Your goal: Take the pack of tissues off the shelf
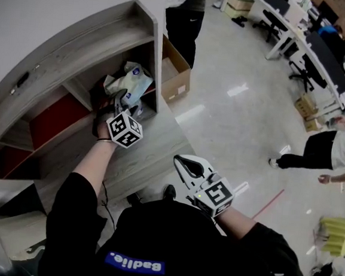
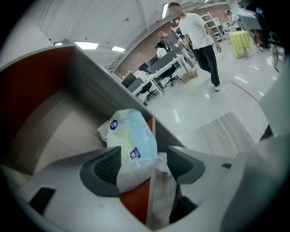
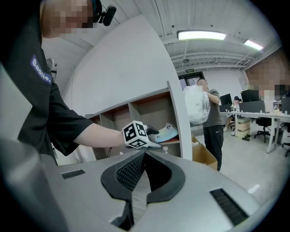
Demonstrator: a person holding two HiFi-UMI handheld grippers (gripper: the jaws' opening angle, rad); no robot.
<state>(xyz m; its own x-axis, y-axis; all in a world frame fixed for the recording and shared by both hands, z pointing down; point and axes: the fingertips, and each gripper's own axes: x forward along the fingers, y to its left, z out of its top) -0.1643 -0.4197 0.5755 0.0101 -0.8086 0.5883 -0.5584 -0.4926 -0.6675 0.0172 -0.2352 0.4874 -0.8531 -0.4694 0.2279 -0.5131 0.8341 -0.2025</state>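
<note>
Left tool (image 2: 144, 163) reaches into the end compartment of the pale wood-grain shelf unit with red back panels (image 2: 45, 118), its jaws spread wide. The soft plastic pack of tissues, white and light blue with small dark-blue labels (image 2: 129, 140), stands between them. The lower end of the pack lies against the left pad, while the right pad stands clear of it, so the tool is released around the pack rather than gripping it. Some crinkled clear plastic (image 2: 161, 181) sits between the pack and the right pad; what it is cannot be told. In the head view the left tool (image 1: 123, 100) is at the mouth of that compartment and the pack (image 1: 129, 81) rests on the shelf board near the right-hand upright (image 1: 156, 67). The right gripper view shows the same from the side, with the pack (image 3: 165, 134) lying on the board just beyond the marker cube. The right tool (image 3: 144, 156) is clenched with nothing in it and hangs low in front of the person's body (image 1: 185, 164), well apart from the shelf. By my reading the reach is done and the pack is bracketed, but nothing has been taken yet. Left to do are closing the jaws on the pack, lifting it, and drawing it out of the compartment.
</note>
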